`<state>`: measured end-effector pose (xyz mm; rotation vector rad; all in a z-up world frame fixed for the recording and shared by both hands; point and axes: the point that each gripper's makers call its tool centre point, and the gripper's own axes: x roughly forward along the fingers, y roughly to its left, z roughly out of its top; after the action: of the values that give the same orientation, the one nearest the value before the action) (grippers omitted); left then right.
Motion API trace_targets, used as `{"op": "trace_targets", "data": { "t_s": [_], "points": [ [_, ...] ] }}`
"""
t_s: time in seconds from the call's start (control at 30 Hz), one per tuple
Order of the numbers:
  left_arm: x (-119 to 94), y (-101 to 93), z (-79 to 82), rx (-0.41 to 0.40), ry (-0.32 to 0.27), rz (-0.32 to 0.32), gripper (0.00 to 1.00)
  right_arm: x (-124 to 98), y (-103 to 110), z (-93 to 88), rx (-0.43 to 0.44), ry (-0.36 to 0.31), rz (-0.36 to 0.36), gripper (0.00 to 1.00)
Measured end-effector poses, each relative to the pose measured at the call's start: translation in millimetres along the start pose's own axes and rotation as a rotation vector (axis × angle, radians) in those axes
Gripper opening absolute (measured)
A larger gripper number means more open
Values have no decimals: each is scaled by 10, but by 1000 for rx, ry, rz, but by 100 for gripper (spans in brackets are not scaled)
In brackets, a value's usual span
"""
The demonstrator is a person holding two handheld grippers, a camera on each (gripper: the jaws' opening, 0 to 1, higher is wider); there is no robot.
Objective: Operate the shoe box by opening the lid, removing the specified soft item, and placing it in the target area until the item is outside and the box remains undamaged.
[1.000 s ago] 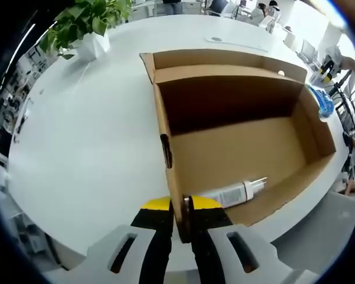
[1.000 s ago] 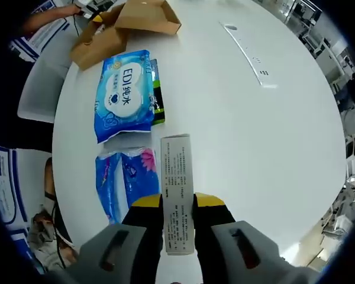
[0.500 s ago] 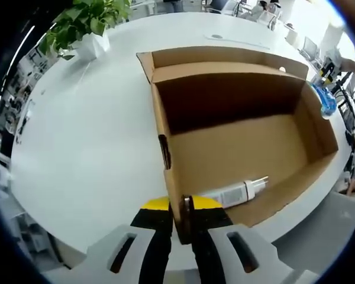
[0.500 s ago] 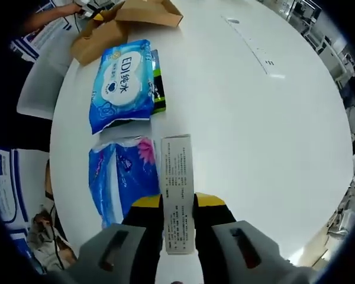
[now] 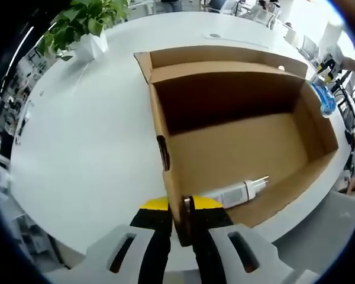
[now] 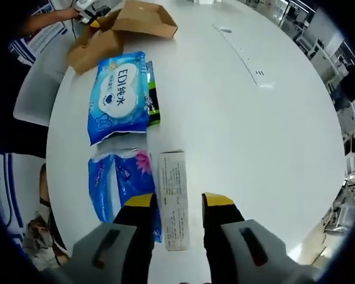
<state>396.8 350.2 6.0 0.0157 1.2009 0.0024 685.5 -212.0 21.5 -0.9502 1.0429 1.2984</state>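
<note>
Right gripper view: right gripper (image 6: 176, 204) is releasing the white carton (image 6: 173, 207) on the surface (image 6: 254, 148), fingers spread.
Left gripper (image 5: 182, 214) is pinching the shoe box (image 5: 236, 142) wall at six o'clock; next, probably fetching the tube (image 5: 234, 190).

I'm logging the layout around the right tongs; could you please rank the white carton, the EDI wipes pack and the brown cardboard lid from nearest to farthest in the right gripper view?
1. white carton, lying between the open right tongs.
2. EDI wipes pack, farther up the table, left of centre.
3. brown cardboard lid, at the far edge, upper left.
</note>
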Motion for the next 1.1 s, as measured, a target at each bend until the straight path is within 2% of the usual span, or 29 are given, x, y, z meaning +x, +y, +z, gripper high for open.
{"op": "trace_targets", "data": {
  "t_s": [0.07,0.3,0.53,0.8,1.1],
  "points": [
    [-4,-8,-1,0,-2,-6,9,-69,54,71,8,-17,-16,33],
    [-22,-34,17,7,-22,-31,11,-341,220,413,3,-92,-101,32],
    [-55,-37,29,15,-48,-66,12,-529,602,858,-20,-161,-110,30],
    [-120,-6,34,15,-80,-103,13,-570,993,1278,-58,-161,-108,29],
    [-298,-13,59,41,-120,-143,15,-462,1486,1931,-91,-230,-77,28]
  ]
}}
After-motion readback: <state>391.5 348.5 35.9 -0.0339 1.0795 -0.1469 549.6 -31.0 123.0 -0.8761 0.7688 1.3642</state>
